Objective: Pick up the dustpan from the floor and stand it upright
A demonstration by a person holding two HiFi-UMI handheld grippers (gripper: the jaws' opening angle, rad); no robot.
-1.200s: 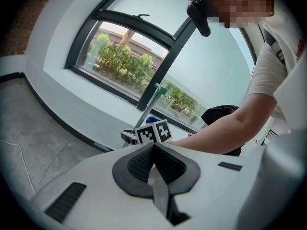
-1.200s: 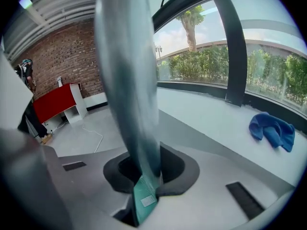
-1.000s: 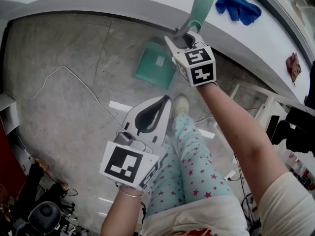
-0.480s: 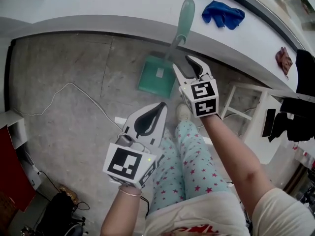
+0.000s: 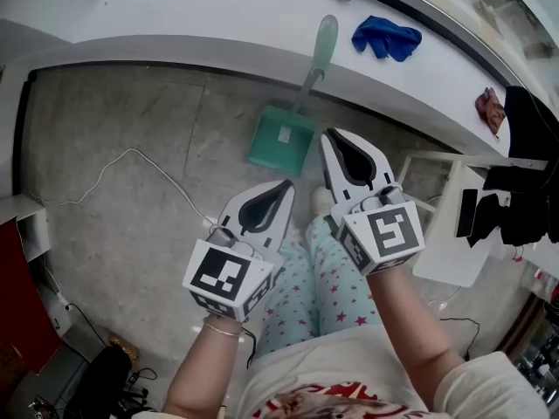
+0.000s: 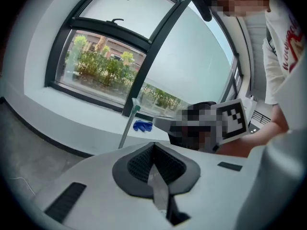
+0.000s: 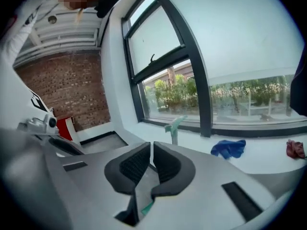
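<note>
Now that its handle has been let go, the dustpan [image 5: 281, 136] is left standing upright on the floor, propped against the white ledge [image 5: 175, 51] at twelve o'clock. The right gripper [image 5: 334, 138] has been drawn back to the pan's four o'clock, and its jaws have just been closed with nothing between them. The left gripper [image 5: 281, 188], at six o'clock, is likewise held shut and empty. The task is judged done.

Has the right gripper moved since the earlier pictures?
Yes. The right gripper came back from the dustpan handle toward the person; its tongs just closed, empty.
</note>
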